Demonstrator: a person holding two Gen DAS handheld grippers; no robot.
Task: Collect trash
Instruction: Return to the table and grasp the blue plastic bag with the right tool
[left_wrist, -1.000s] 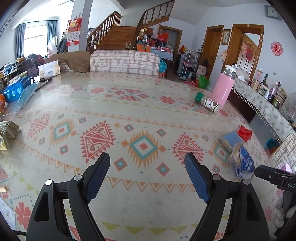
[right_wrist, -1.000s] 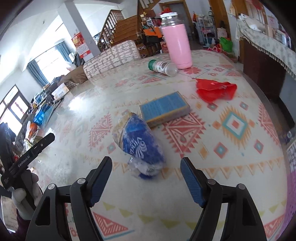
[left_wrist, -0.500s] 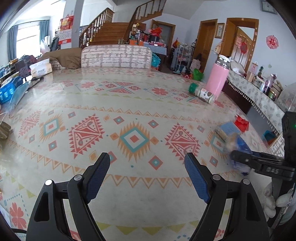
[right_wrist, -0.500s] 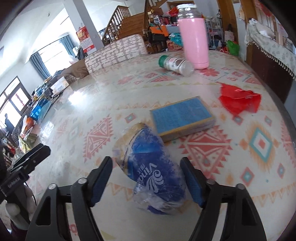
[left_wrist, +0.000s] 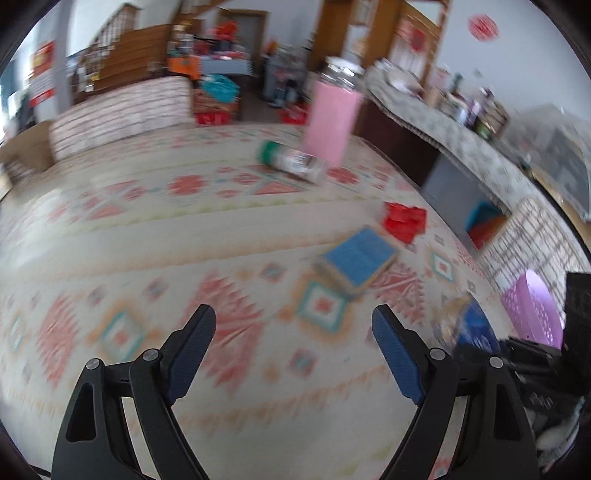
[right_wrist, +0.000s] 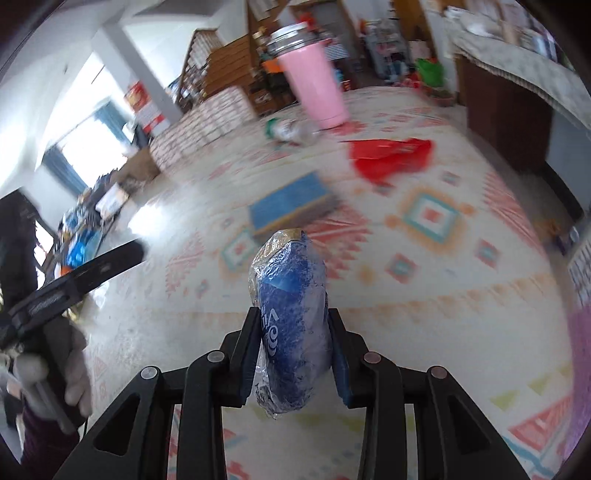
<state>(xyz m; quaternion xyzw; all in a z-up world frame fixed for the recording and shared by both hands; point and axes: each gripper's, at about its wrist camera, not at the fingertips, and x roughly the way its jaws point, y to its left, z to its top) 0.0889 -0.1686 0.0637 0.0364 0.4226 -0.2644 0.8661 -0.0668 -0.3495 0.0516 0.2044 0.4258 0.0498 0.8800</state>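
Blue crinkled plastic wrapper (right_wrist: 291, 325), lying loose on the patterned counter (right_wrist: 424, 295) a second ago, is now being squeezed by the closing right tool (right_wrist: 293, 354) (left tool (left_wrist: 293, 354) gaping, empty), ready for binning.

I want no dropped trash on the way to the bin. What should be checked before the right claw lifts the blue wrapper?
1. Blue wrapper between the right claw pads: ok, jaws closing on it.
2. Grip centred: ok, wrapper sticks out both ways.
3. Blue box clear of the wrapper: ok, apart.
4. Left claw free: ok, jaws opening, nothing between them.
5. Purple basket within reach: cannot tell, only its edge shows.
6. Red bag and fallen bottle collected: not ok, both on the table.
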